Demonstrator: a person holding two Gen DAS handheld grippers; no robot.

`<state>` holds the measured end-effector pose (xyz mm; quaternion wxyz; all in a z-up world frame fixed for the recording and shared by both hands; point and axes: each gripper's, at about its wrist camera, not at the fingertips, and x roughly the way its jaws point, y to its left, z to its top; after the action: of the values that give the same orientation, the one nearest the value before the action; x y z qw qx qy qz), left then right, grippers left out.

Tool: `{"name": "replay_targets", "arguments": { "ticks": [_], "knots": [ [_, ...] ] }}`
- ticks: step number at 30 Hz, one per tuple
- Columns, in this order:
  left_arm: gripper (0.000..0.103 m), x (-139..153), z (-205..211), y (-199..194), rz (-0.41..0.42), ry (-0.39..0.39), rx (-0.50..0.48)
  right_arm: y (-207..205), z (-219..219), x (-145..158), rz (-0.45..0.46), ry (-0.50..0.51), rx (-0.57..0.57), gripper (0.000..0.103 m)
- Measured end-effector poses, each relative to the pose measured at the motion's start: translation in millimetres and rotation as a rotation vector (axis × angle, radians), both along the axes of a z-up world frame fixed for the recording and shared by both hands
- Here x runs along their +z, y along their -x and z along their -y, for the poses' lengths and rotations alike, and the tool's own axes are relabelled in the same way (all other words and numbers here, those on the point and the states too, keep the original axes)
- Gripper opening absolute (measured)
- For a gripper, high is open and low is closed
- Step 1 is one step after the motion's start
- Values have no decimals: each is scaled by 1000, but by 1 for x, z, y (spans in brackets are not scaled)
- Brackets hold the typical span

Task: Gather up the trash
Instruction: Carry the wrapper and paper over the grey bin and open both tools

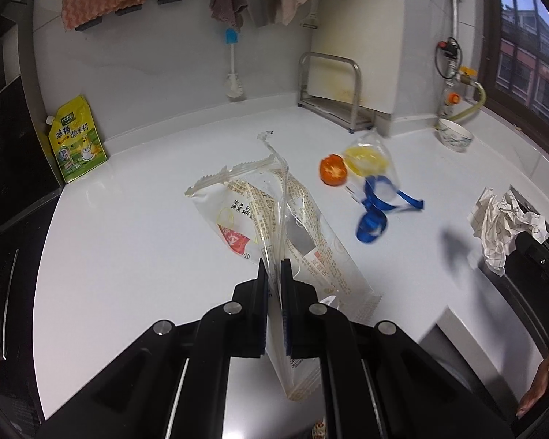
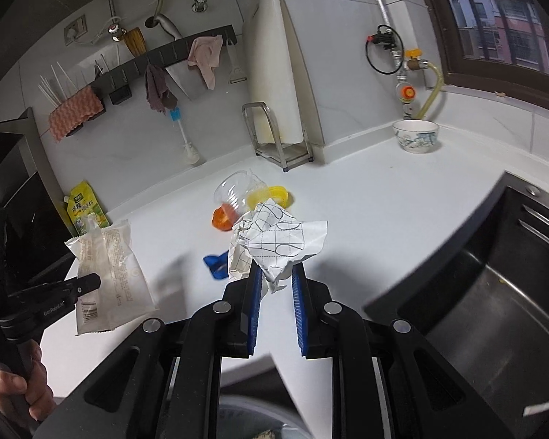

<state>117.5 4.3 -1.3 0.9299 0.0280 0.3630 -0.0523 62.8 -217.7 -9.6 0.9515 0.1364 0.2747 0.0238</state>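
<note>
White kitchen bench [image 1: 128,219] runs below a tiled wall hung with cloths, a dark sink [image 2: 494,292] at one end. Clamped narrow in the left hand-held gripper [image 1: 273,274] is a clear printed wrapper [image 1: 260,216], lifted off the bench. Beside it, toward the sink, the right hand-held gripper [image 2: 277,278] pinches a crumpled sheet of checked paper [image 2: 278,241] between blue pads, also raised. So two pieces appear collected but not yet dropped anywhere; a pale round rim at the bottom edge of the right wrist view may be a bin, though I cannot tell. Beyond the wrapper, left on the bench, lie a blue ribbon [image 1: 373,219], an orange cap [image 1: 333,170] and a clear cup with yellow in it [image 1: 369,159]. Farther out stand a yellow seasoning pouch [image 1: 77,139], a metal rack [image 1: 333,87] and a bowl [image 1: 454,135] near the window.
</note>
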Motion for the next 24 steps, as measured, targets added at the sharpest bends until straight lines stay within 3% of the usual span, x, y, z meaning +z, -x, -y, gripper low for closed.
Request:
{"name": "replay_targets", "arguments": {
  "ticks": [13, 24],
  "knots": [
    [7, -9, 21, 98, -1, -11, -126, 104, -28, -7, -20, 51, -20, 16],
    [7, -31, 31, 144, -46, 11, -179, 151, -41, -26, -76, 61, 5, 16]
  ]
}}
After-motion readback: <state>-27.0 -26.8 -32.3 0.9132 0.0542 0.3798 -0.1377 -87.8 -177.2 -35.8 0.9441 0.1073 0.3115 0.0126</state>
